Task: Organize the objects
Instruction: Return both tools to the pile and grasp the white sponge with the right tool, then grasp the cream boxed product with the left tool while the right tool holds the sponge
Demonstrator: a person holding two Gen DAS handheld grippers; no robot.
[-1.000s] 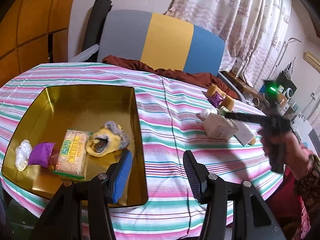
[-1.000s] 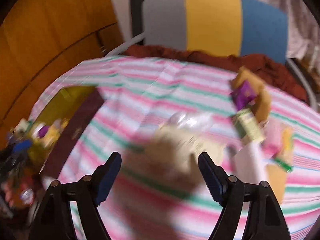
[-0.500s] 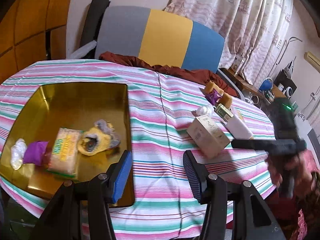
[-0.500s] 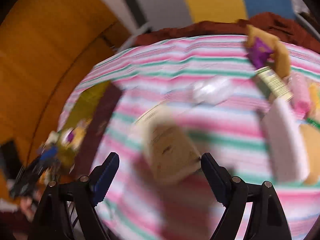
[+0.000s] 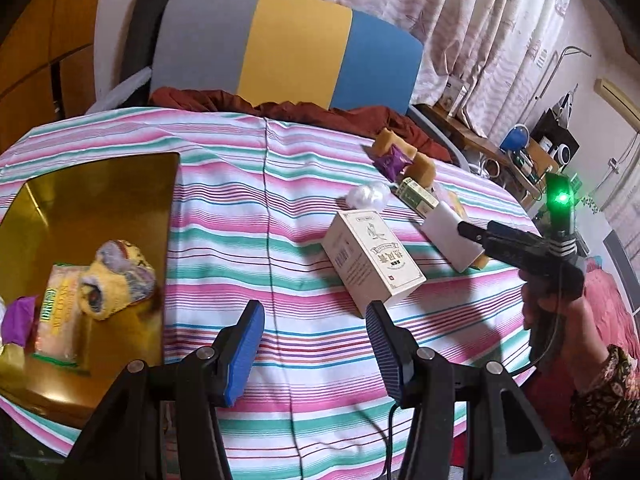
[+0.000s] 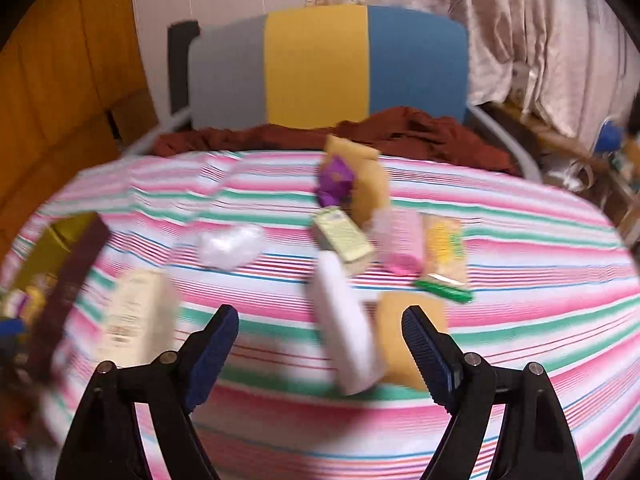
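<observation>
**Striped table, gold tray, loose items: both grippers empty**

Left wrist view. Left gripper point(image 5: 314, 338): jaws apart, holding nothing, above the striped tablecloth point(image 5: 248, 200). Gold tray point(image 5: 100, 200) at left, containing a yellow knitted item point(image 5: 116, 280), a packet with green print point(image 5: 60, 320) and a purple wrapper point(image 5: 18, 320). Cream box point(image 5: 372, 260) lying just beyond the right finger. White block point(image 5: 450, 236) further right, near the right gripper point(image 5: 472, 232), which is seen side-on. White crumpled wrap point(image 5: 368, 196) and green carton point(image 5: 418, 196) behind.

Right wrist view (blurred). Right gripper point(image 6: 320, 340): jaws wide apart, empty. White block point(image 6: 346, 328) between the fingers, beside a tan sponge point(image 6: 400, 332). Cream box point(image 6: 134, 316) at left. Pink packet point(image 6: 400, 240) further back.
</observation>
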